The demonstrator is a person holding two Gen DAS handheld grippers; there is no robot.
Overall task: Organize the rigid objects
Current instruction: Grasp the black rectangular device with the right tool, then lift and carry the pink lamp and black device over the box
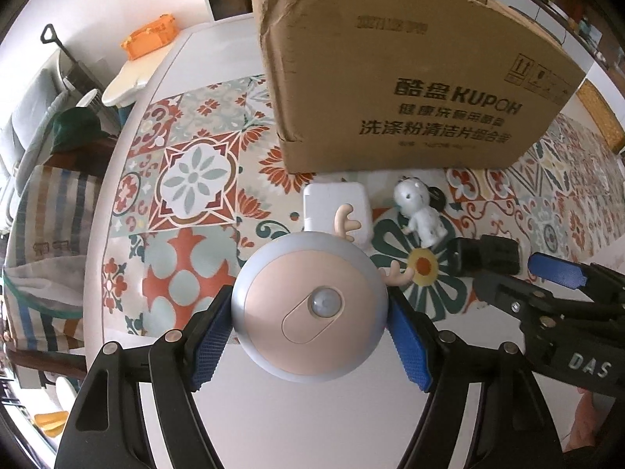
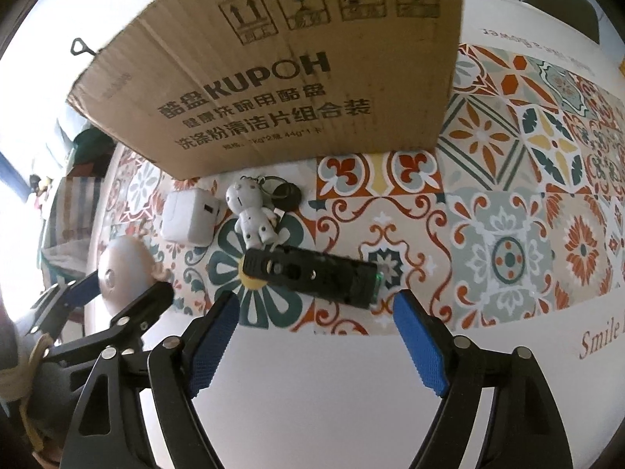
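Note:
My left gripper (image 1: 310,336) is shut on a round pink-and-silver night light (image 1: 308,308) with small antlers, its blue pads pressing on both sides and holding it above the table. The same light (image 2: 121,265) shows at the left of the right wrist view. My right gripper (image 2: 316,336) is open with nothing between its pads. A black oblong device (image 2: 312,273) lies on the cloth just beyond its fingertips. Behind it lie a white figurine keychain (image 2: 252,215) and a white charger block (image 2: 189,215). An open cardboard box (image 1: 410,78) stands behind them.
A patterned tile-print cloth (image 1: 187,179) covers the white table (image 1: 273,422). Left of the table stand a striped bag (image 1: 43,234), a chair with an orange item (image 1: 150,37), and a cushion. More patterned cloth (image 2: 527,203) lies right of the box.

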